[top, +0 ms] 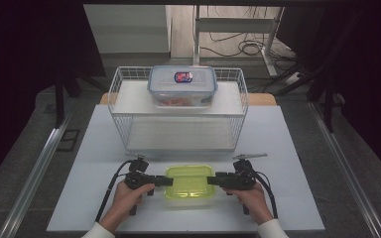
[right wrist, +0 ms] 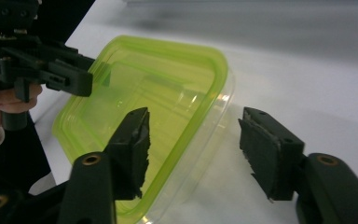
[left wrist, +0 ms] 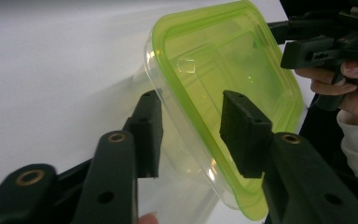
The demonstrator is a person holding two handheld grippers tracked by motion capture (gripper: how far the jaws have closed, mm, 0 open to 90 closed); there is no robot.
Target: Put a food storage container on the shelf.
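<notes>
So both grippers point(top: 164, 180) point(top: 213, 180) straddled the green-lidded box point(top: 189, 187) near the table's front edge, jaws spread; lift still undone.

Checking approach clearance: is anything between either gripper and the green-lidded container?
Nothing visible. The left gripper and right gripper each straddle an end of the container, jaws apart, bare table around.

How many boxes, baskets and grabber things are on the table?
Boxes with lids: 2, the green-lidded box and the blue-rimmed box
Wire baskets: 1, the white wire rack
Grabbers: 2, the left gripper and the right gripper
Total: 5
</notes>
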